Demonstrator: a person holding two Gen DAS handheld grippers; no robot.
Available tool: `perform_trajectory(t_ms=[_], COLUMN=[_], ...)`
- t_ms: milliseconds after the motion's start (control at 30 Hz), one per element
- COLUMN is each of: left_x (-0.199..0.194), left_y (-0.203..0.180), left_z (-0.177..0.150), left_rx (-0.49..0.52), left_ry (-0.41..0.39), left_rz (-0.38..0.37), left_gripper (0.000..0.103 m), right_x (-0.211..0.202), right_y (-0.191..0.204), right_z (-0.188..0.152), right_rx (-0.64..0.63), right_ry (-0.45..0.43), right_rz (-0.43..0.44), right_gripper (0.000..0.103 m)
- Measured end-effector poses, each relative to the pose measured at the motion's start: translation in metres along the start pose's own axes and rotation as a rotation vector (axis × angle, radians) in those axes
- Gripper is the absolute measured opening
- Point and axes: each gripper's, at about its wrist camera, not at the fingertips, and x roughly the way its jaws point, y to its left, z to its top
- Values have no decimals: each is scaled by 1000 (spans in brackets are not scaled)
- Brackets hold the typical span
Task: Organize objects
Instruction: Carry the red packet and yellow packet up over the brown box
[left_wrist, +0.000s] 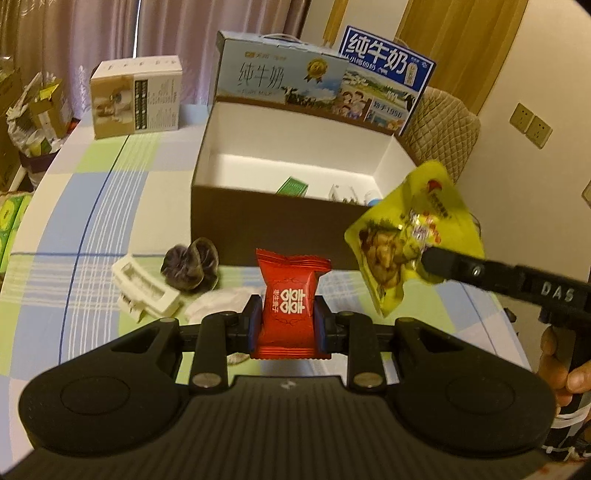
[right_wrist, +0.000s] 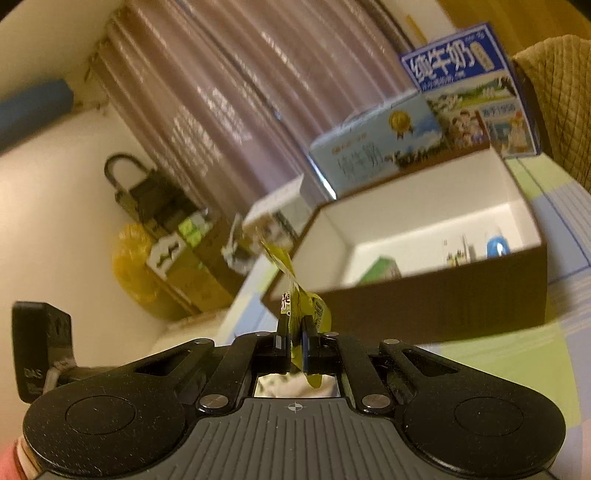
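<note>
My left gripper (left_wrist: 289, 317) is shut on a red candy packet (left_wrist: 290, 295), held upright above the table. My right gripper (left_wrist: 428, 264) comes in from the right in the left wrist view, shut on the lower part of a yellow snack pouch (left_wrist: 413, 236). In the right wrist view that right gripper (right_wrist: 294, 334) pinches the yellow snack pouch (right_wrist: 295, 291) edge-on. Ahead of both stands an open brown box (left_wrist: 258, 221) with a white inside; a green packet (left_wrist: 291, 185) and small items lie in it. The same open brown box (right_wrist: 424, 295) is ahead and to the right.
On the checked tablecloth (left_wrist: 92, 221) lie a dark tea bag (left_wrist: 192, 264), a white plastic tray (left_wrist: 144, 291) and white paper (left_wrist: 218, 306). Milk cartons (left_wrist: 280, 79) stand behind the box, a small white carton (left_wrist: 136, 96) at the far left. A quilted chair back (left_wrist: 443, 125) stands at the right.
</note>
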Motion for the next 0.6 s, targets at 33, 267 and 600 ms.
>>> perform_trajectory(t_ms=[33, 267, 600], left_x=[0, 7, 41], left_y=[-2, -11, -9], left_z=[4, 42, 93], left_rx=[2, 18, 14], left_ry=[-5, -63, -88], left_rz=[-2, -3, 32], left_gripper=[24, 24, 24], right_x=[-1, 3, 39], right_y=[0, -6, -25], right_z=[3, 32, 74], right_rx=[7, 37, 51], right_ry=[-12, -74, -124], right_rz=[0, -39, -140], right_gripper=[1, 1, 1])
